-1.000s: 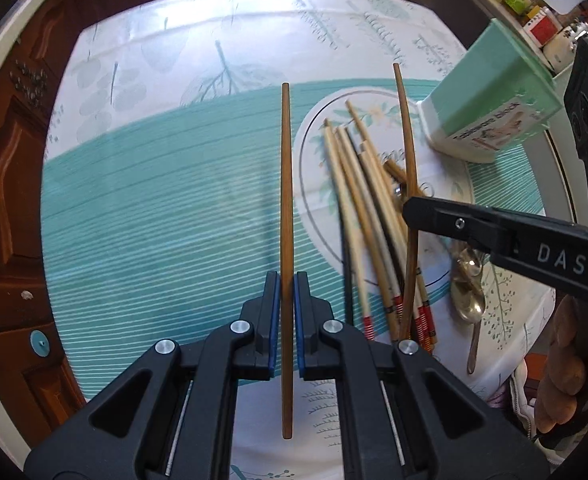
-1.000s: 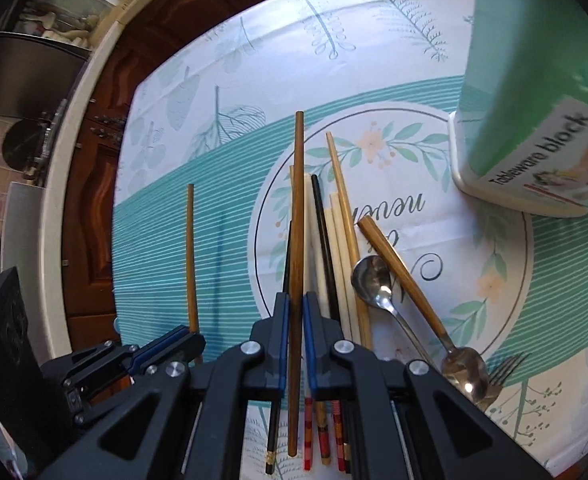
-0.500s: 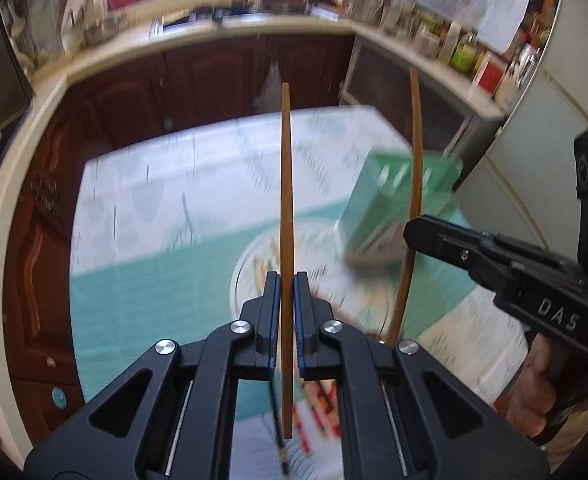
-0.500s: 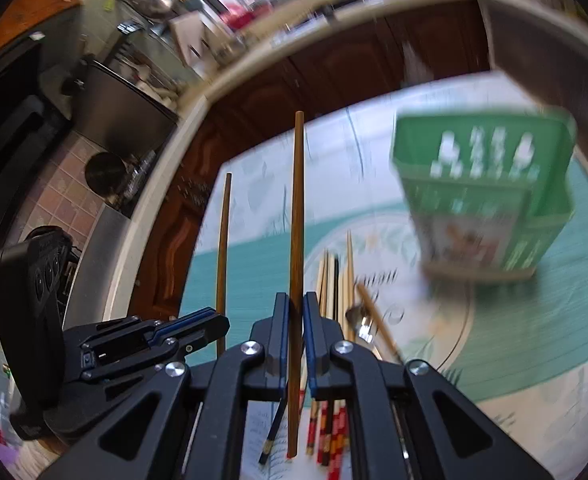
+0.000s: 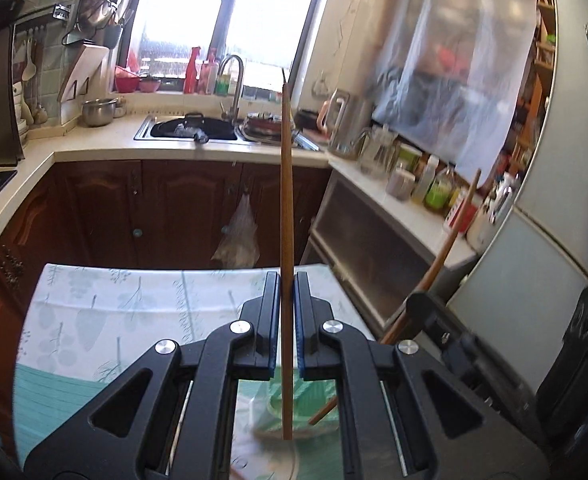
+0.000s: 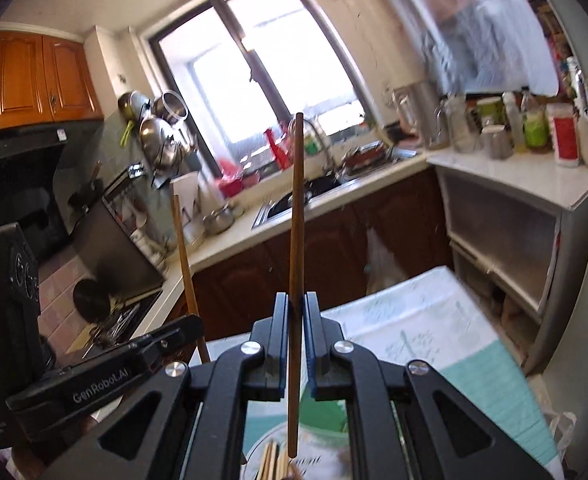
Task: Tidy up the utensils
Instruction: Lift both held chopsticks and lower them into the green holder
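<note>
1. Holding one brown chopstick (image 5: 286,216) between its blue pads, the left gripper (image 5: 287,312) is closed on it; the stick runs from 6 o'clock up to 12 o'clock in the left wrist view.
2. The right gripper (image 6: 296,332) is closed in the same way on a second brown chopstick (image 6: 296,220), which also stands toward 12 o'clock in its own view.
3. In the left wrist view the right gripper appears at 4 o'clock, its chopstick leaning toward 1 o'clock.
4. In the right wrist view the left gripper sits at 8 o'clock.
5. Both sticks are lifted above the table (image 5: 94,304) with the leaf-pattern cloth.
6. The green utensil box (image 5: 310,400) shows blurred at 6 o'clock below the left gripper.
7. Some pale chopsticks (image 6: 272,460) lie on the table at 6 o'clock in the right wrist view.
</note>
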